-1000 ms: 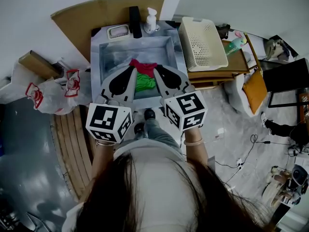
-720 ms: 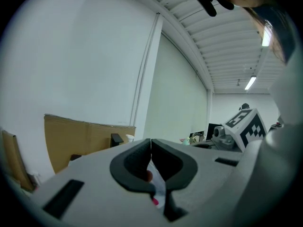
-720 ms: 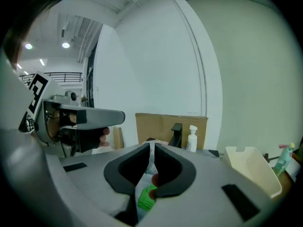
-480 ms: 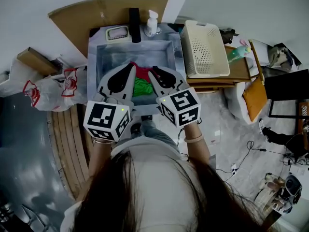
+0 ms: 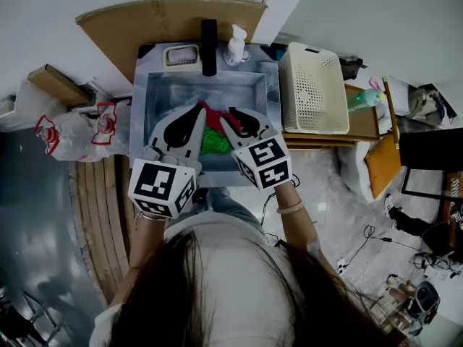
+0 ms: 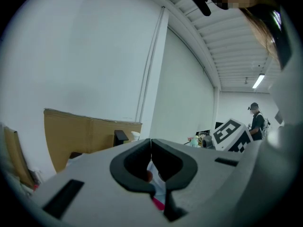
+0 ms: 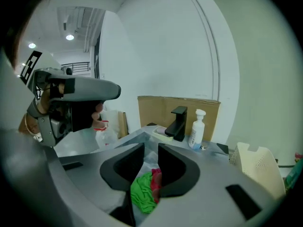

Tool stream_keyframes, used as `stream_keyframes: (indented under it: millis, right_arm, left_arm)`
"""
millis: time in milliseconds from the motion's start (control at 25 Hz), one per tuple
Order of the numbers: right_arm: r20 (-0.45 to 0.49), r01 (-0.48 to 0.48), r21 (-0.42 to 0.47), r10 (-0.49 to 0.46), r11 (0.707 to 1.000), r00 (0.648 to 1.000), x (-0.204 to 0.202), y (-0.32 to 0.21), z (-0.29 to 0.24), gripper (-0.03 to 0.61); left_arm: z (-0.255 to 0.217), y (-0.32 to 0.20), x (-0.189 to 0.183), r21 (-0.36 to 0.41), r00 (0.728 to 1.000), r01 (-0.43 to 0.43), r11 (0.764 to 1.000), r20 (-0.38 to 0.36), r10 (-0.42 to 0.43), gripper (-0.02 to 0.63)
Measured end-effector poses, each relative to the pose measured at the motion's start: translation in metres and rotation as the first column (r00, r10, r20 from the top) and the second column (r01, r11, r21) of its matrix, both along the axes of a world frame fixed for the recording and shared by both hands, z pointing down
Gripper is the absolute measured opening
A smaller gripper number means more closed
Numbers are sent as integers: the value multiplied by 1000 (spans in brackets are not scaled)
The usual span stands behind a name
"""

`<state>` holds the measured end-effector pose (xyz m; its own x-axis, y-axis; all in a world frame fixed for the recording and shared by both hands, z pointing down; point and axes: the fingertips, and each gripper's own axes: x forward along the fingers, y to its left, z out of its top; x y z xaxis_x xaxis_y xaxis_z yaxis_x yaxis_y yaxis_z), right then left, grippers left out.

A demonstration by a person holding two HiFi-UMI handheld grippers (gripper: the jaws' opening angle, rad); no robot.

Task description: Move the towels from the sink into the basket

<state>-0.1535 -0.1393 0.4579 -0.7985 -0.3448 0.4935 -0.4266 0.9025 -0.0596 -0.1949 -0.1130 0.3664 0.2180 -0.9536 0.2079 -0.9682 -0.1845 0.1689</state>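
Note:
A green towel (image 5: 212, 142) and a red towel (image 5: 215, 114) lie bunched in the steel sink (image 5: 163, 85). The cream perforated basket (image 5: 312, 89) stands to the sink's right. My left gripper (image 5: 197, 110) hovers over the sink's left half, its jaws shut tip to tip with nothing in them (image 6: 151, 141). My right gripper (image 5: 226, 114) is over the towels, pointing down at them. Its jaws have just been opening and stand a narrow gap apart (image 7: 151, 148). The green towel (image 7: 142, 193) shows below that gap, not pinched.
A black faucet (image 5: 209, 45), a soap bottle (image 5: 236, 45) and a soap dish (image 5: 181, 55) line the sink's back edge, with a cardboard sheet (image 5: 166, 16) behind. Plastic bags (image 5: 79, 132) sit to the left. The basket rests on a wooden stand (image 5: 362, 121).
Both grippers have pushed farther out over the sink. The right one has dropped toward the towels and shifted left, closer to the left gripper.

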Motion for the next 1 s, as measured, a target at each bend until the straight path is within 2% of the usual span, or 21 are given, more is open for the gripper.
stream_keyframes:
  millis: [400,1000]
  right_arm:
    - [-94,75,-40,-79,996,992,-10,-18,43,135]
    - [-207,152,-126,-176,980,962,-19,-24,112,172]
  left_arm:
    - [6,-19,-6,-2,1000,26,1000,-11,-26,9]
    - [22,-34,-9,-39,998,53,998,-13,-53,9]
